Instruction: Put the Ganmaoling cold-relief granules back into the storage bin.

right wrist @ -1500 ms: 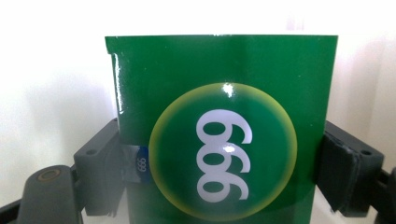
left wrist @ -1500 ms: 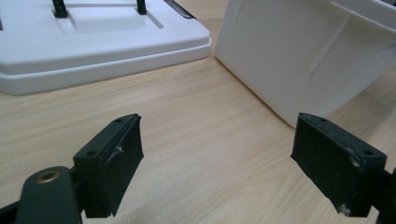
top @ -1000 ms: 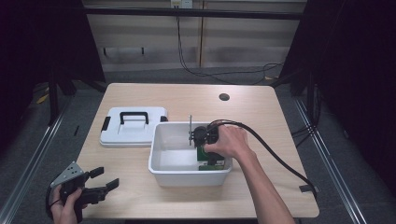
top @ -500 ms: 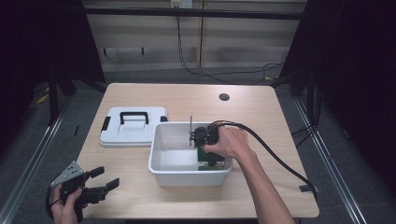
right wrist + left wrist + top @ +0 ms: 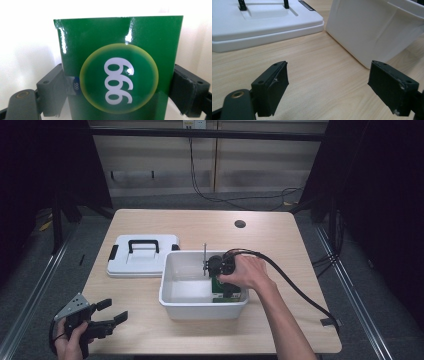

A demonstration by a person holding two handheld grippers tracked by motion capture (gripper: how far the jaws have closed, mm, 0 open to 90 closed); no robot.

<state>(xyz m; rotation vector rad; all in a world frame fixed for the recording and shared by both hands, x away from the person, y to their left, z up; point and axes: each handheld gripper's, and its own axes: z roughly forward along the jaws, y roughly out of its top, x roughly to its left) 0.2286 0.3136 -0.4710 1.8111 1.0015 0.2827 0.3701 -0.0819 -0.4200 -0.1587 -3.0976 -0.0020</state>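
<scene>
A glossy green box [image 5: 120, 45] with a yellow-ringed circle and white digits stands between the jaws of my right gripper [image 5: 120, 96], which press on its two sides. From above, that right gripper [image 5: 226, 292] reaches down into the white bin [image 5: 200, 309] at the table's middle, with the green box [image 5: 218, 289] against the bin's right inner wall. My left gripper [image 5: 116, 311] hovers open at the table's front left corner with nothing between its jaws. In the left gripper view, the left gripper [image 5: 327, 87] faces the bin's outer wall [image 5: 367, 32].
A white lid with a black handle [image 5: 142, 256] lies flat just left of the bin, seen close as the lid [image 5: 262, 25]. A round grommet hole [image 5: 240, 224] sits at the back right of the table. The right gripper's cable [image 5: 295, 290] trails off to the right edge.
</scene>
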